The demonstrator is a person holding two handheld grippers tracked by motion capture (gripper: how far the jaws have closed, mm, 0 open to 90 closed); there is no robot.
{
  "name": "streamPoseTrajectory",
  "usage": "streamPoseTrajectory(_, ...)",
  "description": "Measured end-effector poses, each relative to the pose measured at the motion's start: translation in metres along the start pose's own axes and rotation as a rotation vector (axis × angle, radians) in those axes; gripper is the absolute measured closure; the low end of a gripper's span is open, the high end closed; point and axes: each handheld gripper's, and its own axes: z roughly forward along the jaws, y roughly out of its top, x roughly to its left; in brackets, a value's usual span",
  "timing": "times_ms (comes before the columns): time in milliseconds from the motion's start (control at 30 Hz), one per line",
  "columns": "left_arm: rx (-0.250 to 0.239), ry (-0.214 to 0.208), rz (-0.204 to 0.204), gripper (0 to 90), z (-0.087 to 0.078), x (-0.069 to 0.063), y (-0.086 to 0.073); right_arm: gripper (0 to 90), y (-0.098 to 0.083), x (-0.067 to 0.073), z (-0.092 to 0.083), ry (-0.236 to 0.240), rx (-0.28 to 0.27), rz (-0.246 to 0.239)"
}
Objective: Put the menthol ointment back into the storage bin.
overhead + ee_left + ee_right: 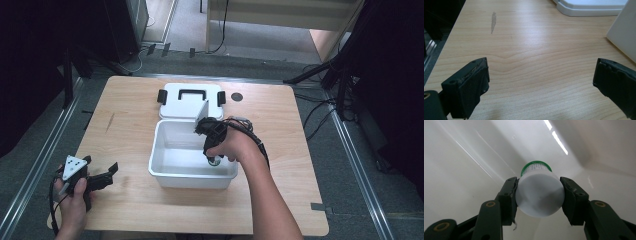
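High view: right gripper [214, 161] is reaching down into the white bin [165, 172] at worktop [130, 200] centre, at its near right part. Right gripper view: its jaws are clamping a white bottle [539, 194] with a green cap [535, 167], one jaw on each side, inside the bin. Left gripper [114, 169] is sitting at the near left of the worktop, jaws spread wide, holding nothing. White lid [190, 101] is lying just beyond the bin's far side.
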Motion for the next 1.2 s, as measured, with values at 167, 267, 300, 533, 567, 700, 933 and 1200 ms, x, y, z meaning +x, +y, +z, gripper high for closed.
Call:
streamPoseTrajectory(167, 0.001, 0.000, 0.003, 1.2, 0.000, 0.000, 0.000, 51.7, 0.002, 0.002, 0.011, -0.040, 0.000, -0.060)
streamPoseTrajectory(267, 0.000, 0.000, 0.001, 1.1, 0.000, 0.000, 0.000, 51.6, 0.002, 0.002, 0.015, -0.062, -0.004, -0.090)
streamPoseTrajectory(300, 0.000, 0.000, 0.001, 1.1, 0.000, 0.000, 0.000, 51.6, 0.002, 0.002, 0.015, -0.062, -0.004, -0.090)
streamPoseTrajectory(533, -0.003, -0.001, -0.003, 1.2, 0.000, 0.000, 0.000, 51.6, -0.002, 0.004, 0.027, -0.076, 0.022, -0.114)
streamPoseTrajectory(567, -0.002, -0.001, -0.001, 1.1, 0.000, 0.000, 0.000, 51.6, -0.002, 0.003, 0.027, -0.077, 0.024, -0.123)
streamPoseTrajectory(700, -0.001, 0.000, -0.001, 1.2, 0.000, 0.000, 0.000, 51.6, -0.003, 0.004, 0.030, -0.077, 0.025, -0.130)
streamPoseTrajectory(933, -0.001, 0.001, 0.001, 1.2, 0.000, 0.000, 0.000, 51.5, -0.003, 0.006, 0.042, -0.080, 0.045, -0.151)
streamPoseTrajectory(1200, -0.002, 0.001, 0.001, 1.2, 0.000, 0.000, 0.000, 48.2, -0.003, 0.007, 0.043, -0.088, 0.043, -0.153)
